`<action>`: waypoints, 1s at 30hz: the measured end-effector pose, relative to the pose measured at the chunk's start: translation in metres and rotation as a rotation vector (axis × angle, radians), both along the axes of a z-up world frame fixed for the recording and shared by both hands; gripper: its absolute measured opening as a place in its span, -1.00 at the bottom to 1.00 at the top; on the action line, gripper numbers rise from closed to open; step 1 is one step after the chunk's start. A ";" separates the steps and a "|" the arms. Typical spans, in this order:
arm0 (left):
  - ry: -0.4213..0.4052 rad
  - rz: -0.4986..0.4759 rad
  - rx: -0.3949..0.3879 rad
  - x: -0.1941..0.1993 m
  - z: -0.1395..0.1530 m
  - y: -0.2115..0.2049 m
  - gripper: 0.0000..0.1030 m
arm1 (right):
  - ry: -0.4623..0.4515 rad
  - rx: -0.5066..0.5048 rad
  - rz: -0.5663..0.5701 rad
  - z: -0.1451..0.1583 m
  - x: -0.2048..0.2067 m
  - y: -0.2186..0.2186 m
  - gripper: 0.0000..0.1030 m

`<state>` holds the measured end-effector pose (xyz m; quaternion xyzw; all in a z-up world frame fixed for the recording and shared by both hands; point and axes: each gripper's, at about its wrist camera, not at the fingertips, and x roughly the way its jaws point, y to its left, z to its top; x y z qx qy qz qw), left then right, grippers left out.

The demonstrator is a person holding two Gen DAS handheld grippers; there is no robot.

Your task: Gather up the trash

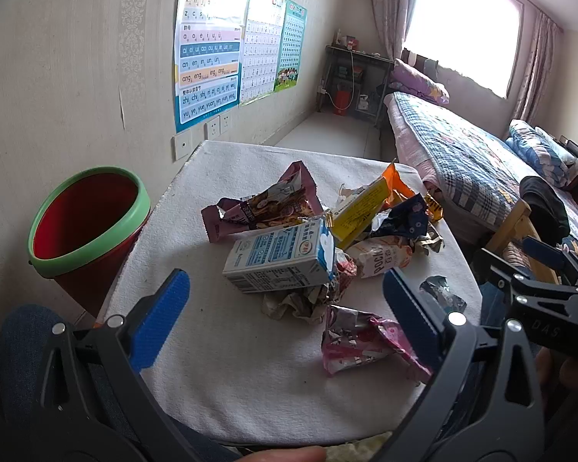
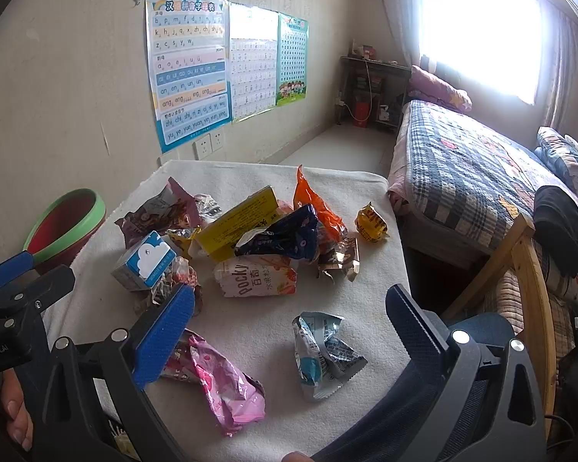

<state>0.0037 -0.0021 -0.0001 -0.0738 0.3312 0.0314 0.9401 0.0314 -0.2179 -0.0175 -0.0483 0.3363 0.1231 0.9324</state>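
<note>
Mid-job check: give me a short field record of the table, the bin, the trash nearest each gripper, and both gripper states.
surface: table under a white cloth
bin: red bin with green rim, beside the table's left edge, nothing visible inside
trash pile: milk carton, yellow box, Pocky bag, orange wrapper, purple wrapper
near left gripper: pink wrapper
near right gripper: blue-grey wrapper
grippers: both open, holding nothing
</note>
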 end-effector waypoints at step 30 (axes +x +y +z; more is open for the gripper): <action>0.002 0.001 -0.003 -0.001 -0.001 0.000 0.90 | -0.001 -0.002 0.001 -0.002 0.001 0.000 0.87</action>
